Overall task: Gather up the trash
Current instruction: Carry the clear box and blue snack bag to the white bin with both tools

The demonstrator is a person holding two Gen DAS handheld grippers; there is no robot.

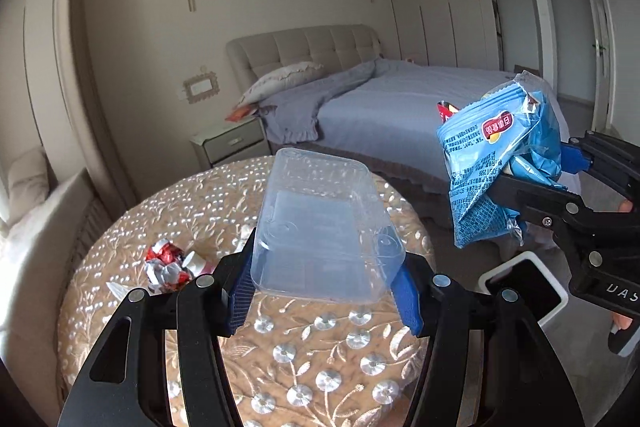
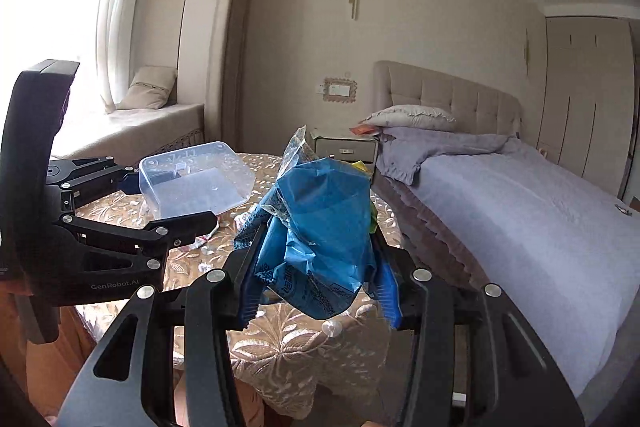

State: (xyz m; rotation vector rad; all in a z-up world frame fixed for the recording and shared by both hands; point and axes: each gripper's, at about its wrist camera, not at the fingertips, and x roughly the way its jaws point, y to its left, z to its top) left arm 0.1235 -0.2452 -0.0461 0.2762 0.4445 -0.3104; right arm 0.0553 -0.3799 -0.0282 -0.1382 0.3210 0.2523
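My left gripper is shut on a clear plastic container and holds it above the round table. The container also shows in the right wrist view. My right gripper is shut on a crumpled blue snack bag, held above the table's right side; the bag also shows in the left wrist view. A crumpled red and white wrapper and a small white tube lie on the table to the left of the container.
The table carries a gold floral cloth. A bed with grey-blue bedding stands behind and to the right. A nightstand is beside it. A window seat lies at the left.
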